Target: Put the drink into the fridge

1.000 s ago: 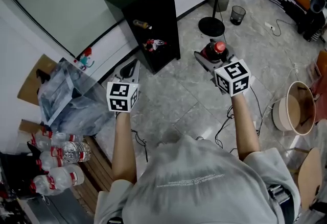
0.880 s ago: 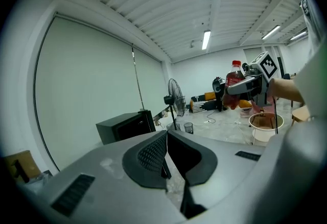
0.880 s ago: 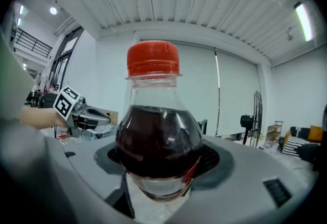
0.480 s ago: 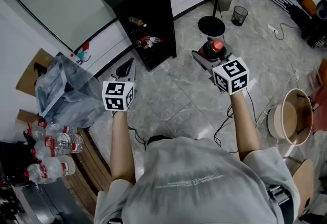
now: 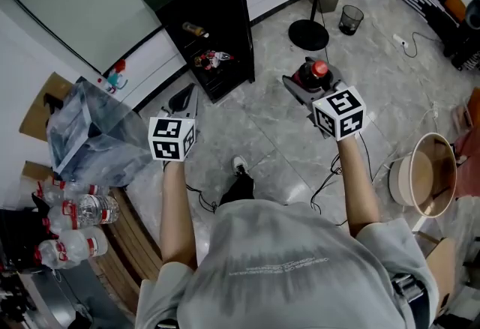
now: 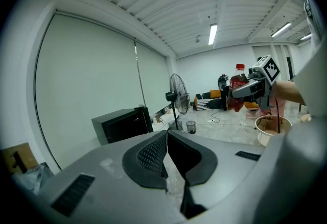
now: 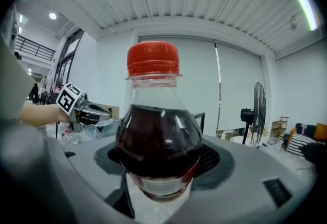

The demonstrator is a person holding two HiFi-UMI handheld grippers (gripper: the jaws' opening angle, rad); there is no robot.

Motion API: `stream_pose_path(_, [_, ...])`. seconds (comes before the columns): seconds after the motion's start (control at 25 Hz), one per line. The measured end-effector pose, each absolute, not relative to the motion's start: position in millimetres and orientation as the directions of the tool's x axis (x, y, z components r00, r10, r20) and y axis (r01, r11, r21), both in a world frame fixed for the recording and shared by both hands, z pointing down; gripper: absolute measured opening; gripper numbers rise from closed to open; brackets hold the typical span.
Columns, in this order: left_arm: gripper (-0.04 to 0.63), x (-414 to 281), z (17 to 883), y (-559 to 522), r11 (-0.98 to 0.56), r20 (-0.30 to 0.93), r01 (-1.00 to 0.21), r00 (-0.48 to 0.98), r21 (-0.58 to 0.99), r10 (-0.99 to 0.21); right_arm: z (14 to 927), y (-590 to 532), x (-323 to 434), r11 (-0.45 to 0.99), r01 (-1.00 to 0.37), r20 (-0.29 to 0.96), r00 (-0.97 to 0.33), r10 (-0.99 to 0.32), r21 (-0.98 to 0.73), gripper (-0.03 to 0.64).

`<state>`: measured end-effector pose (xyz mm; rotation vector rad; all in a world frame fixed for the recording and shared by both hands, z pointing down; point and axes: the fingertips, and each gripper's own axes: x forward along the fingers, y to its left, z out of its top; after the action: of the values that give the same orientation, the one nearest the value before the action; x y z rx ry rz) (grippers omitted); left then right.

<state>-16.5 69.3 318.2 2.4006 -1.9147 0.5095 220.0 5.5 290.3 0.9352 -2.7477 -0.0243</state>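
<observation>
The drink [image 7: 158, 141] is a clear bottle of dark cola with a red cap, held upright. My right gripper [image 7: 161, 167] is shut on its body. In the head view the bottle [image 5: 318, 71] rides in the right gripper [image 5: 304, 86], right of the small black fridge [image 5: 196, 1]. The fridge's door [image 5: 240, 9] stands open, and a few items lie on its shelves. My left gripper [image 5: 184, 101] hovers in front of the fridge, a short way from it. Its jaws [image 6: 166, 141] are shut with nothing between them. The fridge [image 6: 122, 123] also shows ahead in the left gripper view.
A standing fan [image 5: 311, 35] and a mesh bin [image 5: 349, 20] are behind the right gripper. A clear plastic bag [image 5: 94, 136] and several water bottles [image 5: 75, 226] lie at the left. A round basket [image 5: 424, 177] sits at the right, with cables [image 5: 330, 170] on the floor.
The person has stepped toward the fridge, and a shoe now shows on the floor. Both grippers keep their pose, the right still holding the bottle.
</observation>
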Motion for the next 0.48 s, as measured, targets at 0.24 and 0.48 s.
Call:
stream_pose_path(0.24, [0.015,-33,333,23,-0.247,0.278,-0.955,0.195,-0.166,-0.941,301,-38,207,0.791,-0.605,0.238,-0.758,-0.607,0.088,0.313])
stream_pose_path(0.48, [0.013,-67,347,-49,-0.261,0.303,-0.948,0.199,-0.181,-0.932,306,-104,175,0.789,-0.607,0.252,-0.753,-0.608,0.091,0.313])
